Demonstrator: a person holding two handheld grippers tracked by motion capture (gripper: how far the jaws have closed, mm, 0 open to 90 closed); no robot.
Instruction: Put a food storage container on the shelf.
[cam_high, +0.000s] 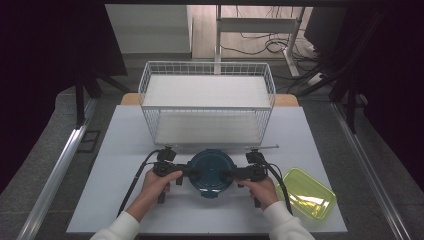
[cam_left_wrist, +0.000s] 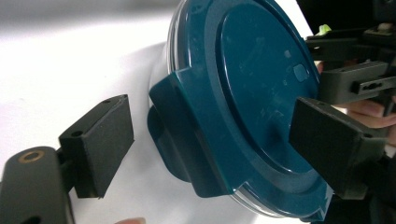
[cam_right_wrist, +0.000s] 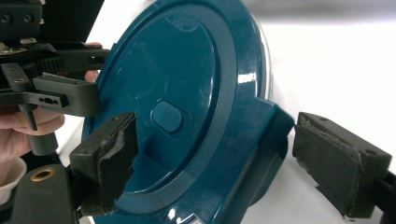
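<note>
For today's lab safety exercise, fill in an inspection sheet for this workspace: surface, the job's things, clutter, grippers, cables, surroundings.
Surface: white table, bare around the work.
Job's things: round teal container with clip lid, near the front edge, between the two grippers.
Clutter: white wire rack behind the container; yellow-green tray at front right; thin rod by the rack's foot.
Grippers: left gripper open, jaws either side of a lid clip; right gripper open, jaws either side of the opposite clip.
Cables: one black cable trails from the left gripper, another from the right.
Surroundings: grey floor, metal rails, desk legs and loose wires beyond the table.
</note>
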